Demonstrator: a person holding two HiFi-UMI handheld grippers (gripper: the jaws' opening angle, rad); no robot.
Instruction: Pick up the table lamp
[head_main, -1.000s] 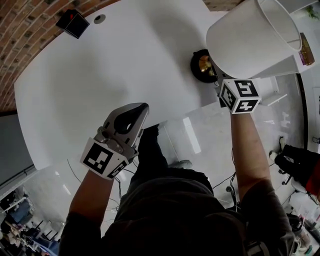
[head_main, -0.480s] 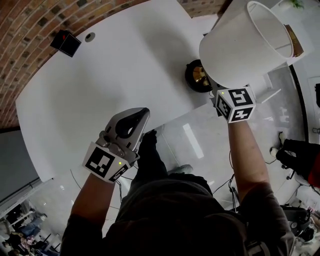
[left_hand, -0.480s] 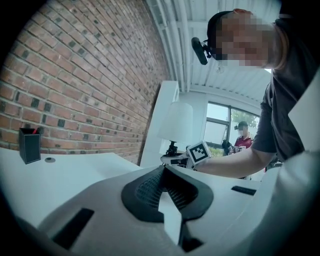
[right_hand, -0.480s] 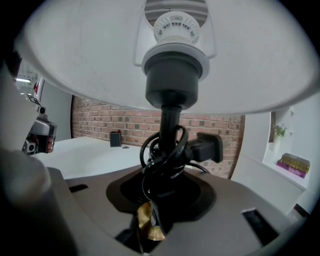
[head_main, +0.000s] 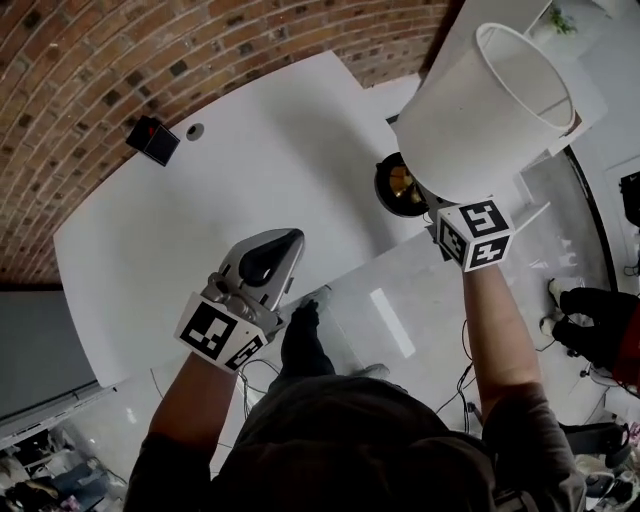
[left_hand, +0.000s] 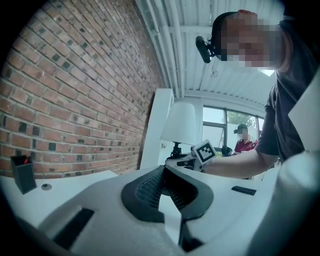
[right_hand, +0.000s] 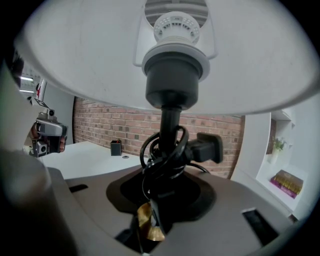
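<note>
The table lamp has a white shade (head_main: 480, 115) and a black and gold base (head_main: 400, 187). It hangs above the right end of the white table (head_main: 250, 170). My right gripper (head_main: 437, 212) sits under the shade, shut on the lamp's thin black stem (right_hand: 170, 122). In the right gripper view, a black cord and plug (right_hand: 207, 148) are coiled round the stem just above the right gripper (right_hand: 159, 197). My left gripper (head_main: 283, 243) hovers over the table's near edge, shut and empty. The left gripper (left_hand: 165, 182) faces the lamp shade (left_hand: 183, 123).
A small black box (head_main: 152, 139) and a round grommet (head_main: 194, 131) sit at the table's far side by the brick wall (head_main: 120, 60). A white shelf unit with books (right_hand: 285, 181) stands at the right. Another person (left_hand: 243, 140) stands by the window.
Both grippers have risen. The lamp has come up with the right gripper, its shade now larger and nearer in the head view. The left gripper stays empty.
</note>
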